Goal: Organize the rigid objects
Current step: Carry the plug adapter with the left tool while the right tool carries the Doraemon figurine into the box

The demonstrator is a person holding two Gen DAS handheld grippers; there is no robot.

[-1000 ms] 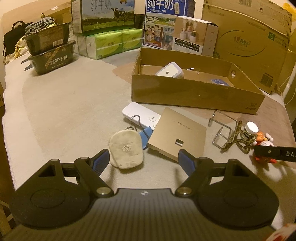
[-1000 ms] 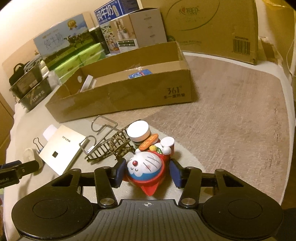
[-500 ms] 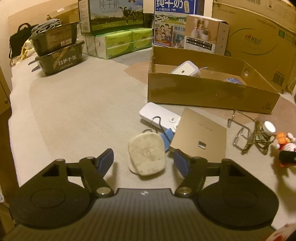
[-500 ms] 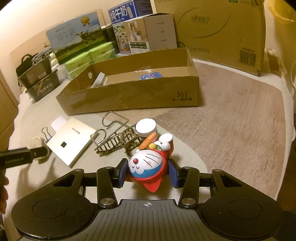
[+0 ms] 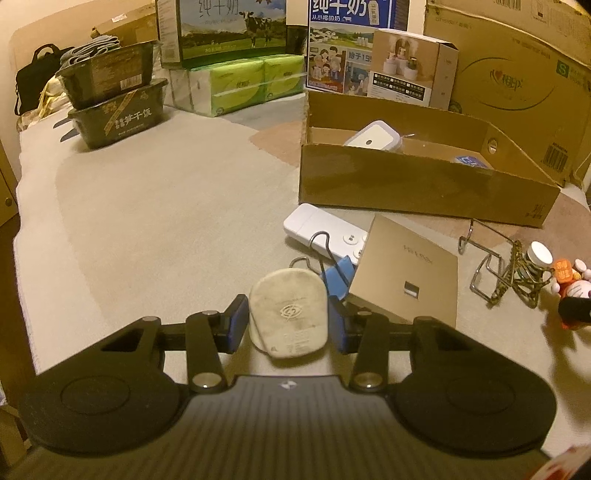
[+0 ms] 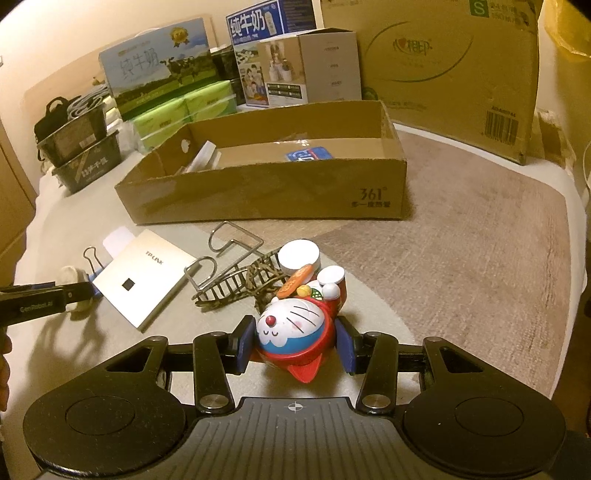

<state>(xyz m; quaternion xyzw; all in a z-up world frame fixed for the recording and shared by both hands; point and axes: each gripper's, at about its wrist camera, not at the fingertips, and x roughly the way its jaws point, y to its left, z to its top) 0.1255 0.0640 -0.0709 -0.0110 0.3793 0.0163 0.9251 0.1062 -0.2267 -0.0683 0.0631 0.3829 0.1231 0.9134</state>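
My left gripper [image 5: 287, 325] is shut on a dirty white rounded plug [image 5: 288, 317], its blue pads touching both sides. My right gripper [image 6: 295, 341] is shut on a red and blue Doraemon figure [image 6: 291, 328]. A gold TP-LINK box [image 5: 404, 269] lies by a white power strip [image 5: 325, 230] and a blue binder clip [image 5: 338, 273]. A wire rack [image 6: 236, 273] and a white-capped jar [image 6: 298, 254] lie beside the figure. The open cardboard box [image 6: 266, 195] stands behind, holding a white device [image 5: 371, 136] and a blue packet [image 6: 308, 155].
Milk cartons [image 5: 229, 29], green tissue packs [image 5: 240, 83] and a large carton [image 5: 513, 85] line the back. Two dark trays [image 5: 118, 96] are stacked at the far left. A beige cloth [image 5: 166, 206] covers the table.
My left gripper moved forward around the white plug and shut on it. My right gripper tightened on the Doraemon figure, and the figure has tipped to the right.
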